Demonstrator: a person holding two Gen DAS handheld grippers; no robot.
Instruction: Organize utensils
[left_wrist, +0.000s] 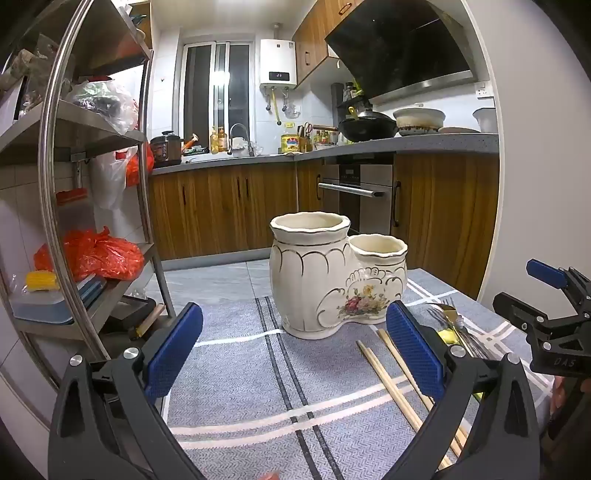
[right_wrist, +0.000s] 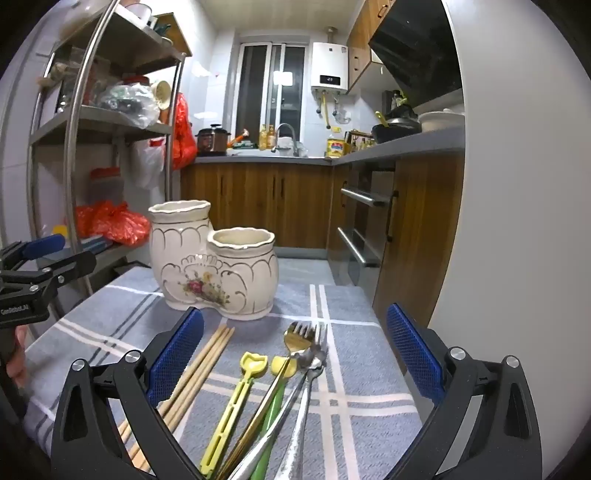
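A cream ceramic two-pot utensil holder (left_wrist: 334, 273) (right_wrist: 214, 262) with a flower print stands on the grey checked tablecloth (left_wrist: 236, 373) (right_wrist: 354, 373); both pots look empty. Wooden chopsticks (left_wrist: 391, 380) (right_wrist: 192, 373) lie in front of it. Forks (right_wrist: 306, 343), a yellow plastic utensil (right_wrist: 236, 398) and a green-handled one (right_wrist: 271, 413) lie in a bundle right of the chopsticks; they partly show in the left wrist view (left_wrist: 448, 321). My left gripper (left_wrist: 295, 350) is open and empty before the holder. My right gripper (right_wrist: 295, 350) is open and empty over the bundle.
A steel shelf rack (left_wrist: 85, 155) (right_wrist: 85, 122) with bags and boxes stands left of the table. Wooden kitchen cabinets (left_wrist: 229, 206), a counter, sink and oven (left_wrist: 358, 192) lie beyond. The other gripper shows at each view's edge (left_wrist: 546, 314) (right_wrist: 33, 273).
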